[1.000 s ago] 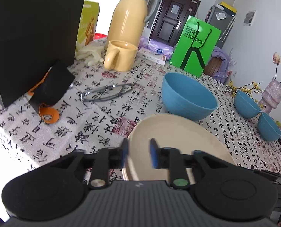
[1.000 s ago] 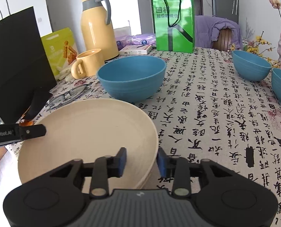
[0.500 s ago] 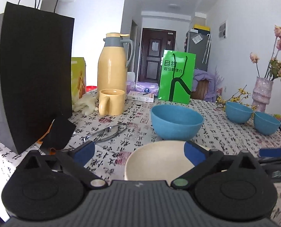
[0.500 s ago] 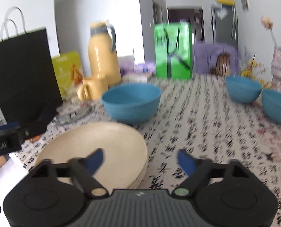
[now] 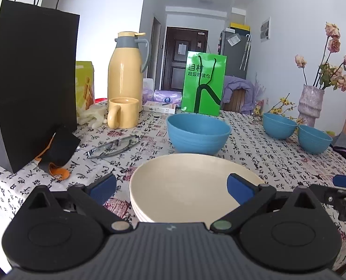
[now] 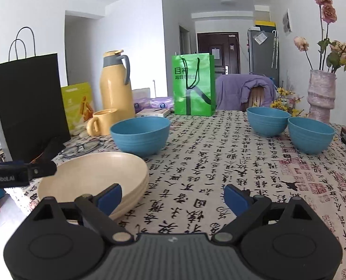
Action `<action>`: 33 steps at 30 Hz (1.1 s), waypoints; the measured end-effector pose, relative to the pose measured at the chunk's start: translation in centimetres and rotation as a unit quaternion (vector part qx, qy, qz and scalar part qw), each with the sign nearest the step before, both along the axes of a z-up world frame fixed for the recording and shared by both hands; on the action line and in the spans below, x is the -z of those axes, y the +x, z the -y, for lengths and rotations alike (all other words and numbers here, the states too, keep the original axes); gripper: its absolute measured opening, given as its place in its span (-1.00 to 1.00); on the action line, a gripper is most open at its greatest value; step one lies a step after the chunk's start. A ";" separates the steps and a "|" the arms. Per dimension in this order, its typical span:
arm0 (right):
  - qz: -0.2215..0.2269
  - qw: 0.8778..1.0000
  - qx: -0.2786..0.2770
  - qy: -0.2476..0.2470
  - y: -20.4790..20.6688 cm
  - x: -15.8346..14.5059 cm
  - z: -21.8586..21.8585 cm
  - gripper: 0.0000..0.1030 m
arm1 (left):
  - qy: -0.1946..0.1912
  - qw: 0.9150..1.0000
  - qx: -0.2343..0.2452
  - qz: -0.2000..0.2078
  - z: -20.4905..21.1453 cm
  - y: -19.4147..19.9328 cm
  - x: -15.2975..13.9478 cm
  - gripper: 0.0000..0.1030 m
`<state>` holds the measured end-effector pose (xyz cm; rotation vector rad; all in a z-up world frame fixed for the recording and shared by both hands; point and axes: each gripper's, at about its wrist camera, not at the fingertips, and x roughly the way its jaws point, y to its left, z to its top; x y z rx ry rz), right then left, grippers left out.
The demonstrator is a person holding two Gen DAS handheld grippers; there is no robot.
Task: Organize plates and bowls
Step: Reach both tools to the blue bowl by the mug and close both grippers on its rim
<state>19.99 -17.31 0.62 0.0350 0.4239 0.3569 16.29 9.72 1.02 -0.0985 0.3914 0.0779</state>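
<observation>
Just ahead of the left tool [image 5: 170,186], released and gaping, sits the plate stack [image 5: 187,186]; the right tool [image 6: 173,197], also released, hovers beside its rim over the bench [image 6: 243,175].

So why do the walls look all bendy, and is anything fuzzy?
Left wrist view: the fisheye lens bows the black bag and leaves dark corners; everything is sharp. Right wrist view: same bowing, sharp too, with bright daylight washing out the wall behind the yellow flask.
</observation>
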 end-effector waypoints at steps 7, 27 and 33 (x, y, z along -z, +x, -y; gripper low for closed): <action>-0.015 1.000 -0.004 0.011 4.0 -0.8 -0.6 0.82 | -0.026 0.999 -0.005 -0.042 -1.2 4.9 -1.6 1.00; -0.147 0.987 -0.034 0.054 27.8 -0.4 -8.5 -0.13 | -0.161 0.975 -0.001 -0.155 -5.3 26.8 -1.2 -0.33; -0.166 0.984 -0.037 0.050 29.1 0.7 -9.0 -0.79 | -0.125 0.977 -0.005 -0.170 -4.6 28.0 -0.4 -0.76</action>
